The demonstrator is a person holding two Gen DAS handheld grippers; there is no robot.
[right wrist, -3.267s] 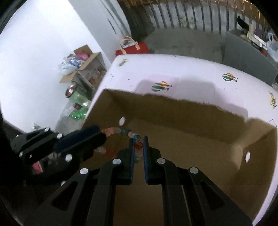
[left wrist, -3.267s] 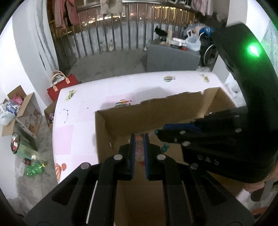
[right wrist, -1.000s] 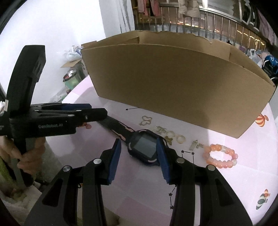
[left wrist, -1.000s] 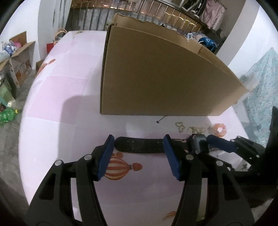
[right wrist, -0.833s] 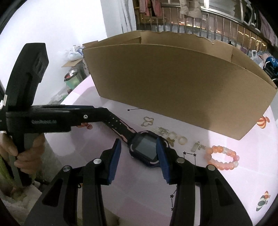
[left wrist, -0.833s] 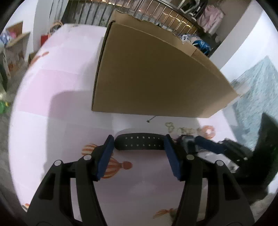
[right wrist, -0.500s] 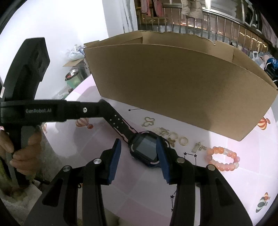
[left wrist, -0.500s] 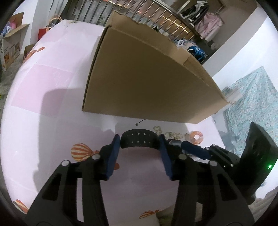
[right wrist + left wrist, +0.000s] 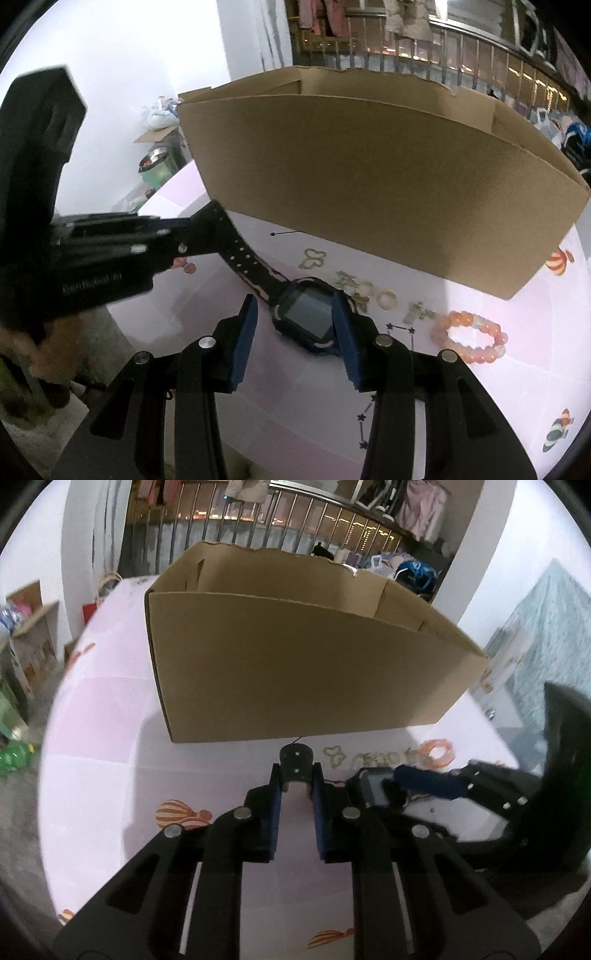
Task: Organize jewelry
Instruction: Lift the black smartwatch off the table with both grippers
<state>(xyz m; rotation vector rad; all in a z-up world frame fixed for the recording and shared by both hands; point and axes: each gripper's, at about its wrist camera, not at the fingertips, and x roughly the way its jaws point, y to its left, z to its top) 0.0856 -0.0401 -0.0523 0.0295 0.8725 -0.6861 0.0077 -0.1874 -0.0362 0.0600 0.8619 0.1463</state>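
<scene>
Watch, black smartwatch with dark strap, lies on the pink surface just in front of the cardboard box, its face between the jaws of the right gripper. Right jaws stand at a middling width, one pad beside each side of the watch body; whether the pads actually press on it can't be told, and the width is unchanged from a second ago. Change is on the left: left gripper was wide around the strap a second ago, now its jaws are closing narrow on the strap end, pads touching both strap edges in the left wrist view. Strap end looks tilted up off the surface in the right wrist view, lower earlier. Judgement: watch is now pinned at both ends, so a two-handed lift into the box looks like the step in hand. Still on the surface, right of the watch: butterfly charm, small gold rings and trinkets, pink bead bracelet. So task reads as partway, several pieces left. Risk: strap slipping from a narrow edge grip.
</scene>
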